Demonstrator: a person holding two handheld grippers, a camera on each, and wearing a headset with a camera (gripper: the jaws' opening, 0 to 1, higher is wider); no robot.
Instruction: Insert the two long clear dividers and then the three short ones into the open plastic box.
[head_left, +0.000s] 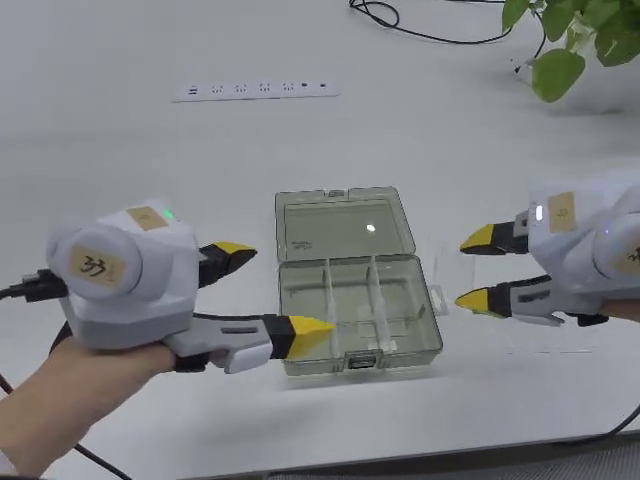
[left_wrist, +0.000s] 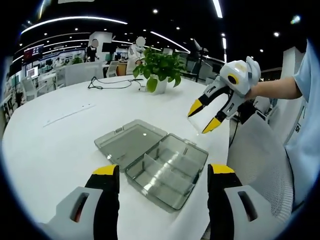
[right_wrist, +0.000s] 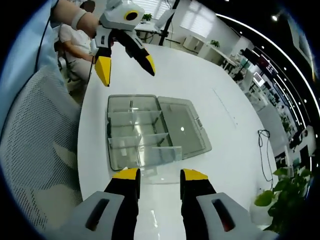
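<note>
Open plastic box (head_left: 360, 362) in the middle of the white bench (head_left: 150, 140), lid (head_left: 340, 225) laid back, two long clear dividers (head_left: 327, 295) standing inside. Left gripper (head_left: 285, 288) by its left side, fingers (head_left: 300, 335) wide apart, holding nothing. Right gripper (head_left: 463, 271) by its right side, fingers apart too, a clear divider (right_wrist: 160, 155) just ahead of them.

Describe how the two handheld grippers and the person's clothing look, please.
The left gripper and right gripper share rounded white-and-grey bodies and black jaws with yellow tips. Each carries tan stickers; the left one shows a small green light and a black cable. The person wears a light-blue short sleeve.
</note>
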